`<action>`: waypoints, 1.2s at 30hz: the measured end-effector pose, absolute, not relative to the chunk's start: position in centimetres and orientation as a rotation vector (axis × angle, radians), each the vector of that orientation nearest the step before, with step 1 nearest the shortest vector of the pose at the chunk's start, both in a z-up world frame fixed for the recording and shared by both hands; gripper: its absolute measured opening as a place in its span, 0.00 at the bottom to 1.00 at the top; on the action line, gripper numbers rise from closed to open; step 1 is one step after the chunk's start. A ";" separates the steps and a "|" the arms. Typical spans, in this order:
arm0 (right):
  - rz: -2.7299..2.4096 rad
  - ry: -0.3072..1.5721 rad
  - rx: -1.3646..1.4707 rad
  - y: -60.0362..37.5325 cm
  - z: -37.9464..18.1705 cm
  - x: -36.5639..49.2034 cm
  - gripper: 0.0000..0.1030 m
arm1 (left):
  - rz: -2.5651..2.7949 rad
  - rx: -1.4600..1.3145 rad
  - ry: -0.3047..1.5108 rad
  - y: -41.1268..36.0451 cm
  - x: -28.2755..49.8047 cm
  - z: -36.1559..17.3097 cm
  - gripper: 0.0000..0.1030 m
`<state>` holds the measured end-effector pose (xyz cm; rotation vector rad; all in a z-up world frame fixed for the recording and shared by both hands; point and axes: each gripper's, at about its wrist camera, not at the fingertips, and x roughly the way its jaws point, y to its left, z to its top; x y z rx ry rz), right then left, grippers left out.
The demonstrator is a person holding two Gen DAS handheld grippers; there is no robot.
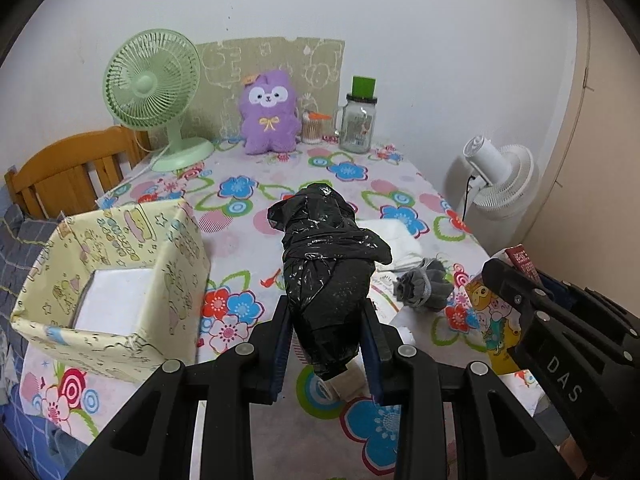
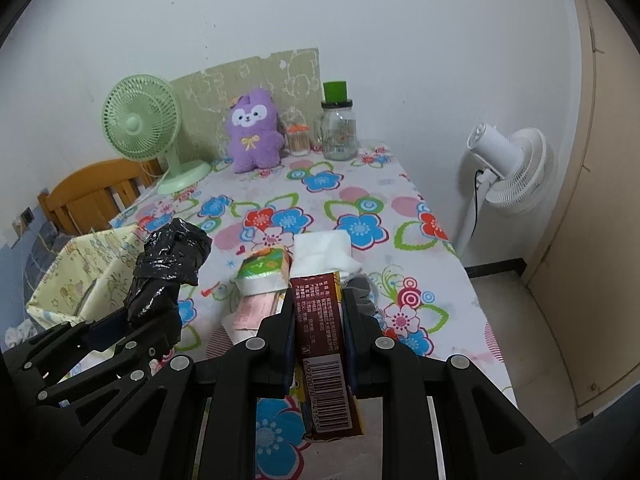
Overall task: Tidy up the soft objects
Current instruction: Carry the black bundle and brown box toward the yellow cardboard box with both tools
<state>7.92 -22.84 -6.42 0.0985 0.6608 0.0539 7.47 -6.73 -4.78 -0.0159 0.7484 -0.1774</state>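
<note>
My left gripper [image 1: 326, 320] is shut on a bundle wrapped in black plastic [image 1: 324, 264], which sticks forward above the flowered tablecloth [image 1: 304, 184]. The right wrist view shows that same bundle [image 2: 168, 268] and left gripper [image 2: 144, 316] at the lower left. My right gripper [image 2: 318, 304] is shut on a brown and yellow tissue pack [image 2: 324, 360] with a barcode. In the left wrist view the right gripper [image 1: 524, 276] and its cartoon-printed pack [image 1: 492, 320] are at the right edge. An open pale yellow box [image 1: 120, 280] stands at the left of the table.
Grey socks [image 1: 424, 284], a white folded cloth [image 2: 324, 248], a green tissue pack [image 2: 266, 268] and a pink pack [image 2: 256, 308] lie mid-table. At the back stand a purple plush [image 1: 270, 114], a green fan [image 1: 154, 88] and a glass jar [image 1: 358, 124]. A white fan [image 2: 508, 168] stands on the floor at right.
</note>
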 end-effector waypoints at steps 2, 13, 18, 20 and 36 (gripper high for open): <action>0.058 0.650 0.097 -22.8 -5.9 7.5 0.22 | -0.172 -0.016 0.735 -6.6 7.0 -4.3 0.31; 0.078 0.597 0.090 -22.3 -3.6 5.5 0.22 | -0.178 -0.011 0.709 -6.2 5.7 -2.7 0.31; 0.078 0.576 0.105 -22.2 -2.9 5.2 0.22 | -0.183 -0.004 0.695 -5.8 5.8 -2.1 0.31; 0.078 0.571 0.105 -21.9 -2.7 5.1 0.22 | -0.183 0.002 0.690 -5.6 5.8 -2.0 0.31; 0.108 0.580 0.058 -18.1 -1.8 6.8 0.22 | -0.177 0.010 0.692 -2.1 7.7 -1.4 0.31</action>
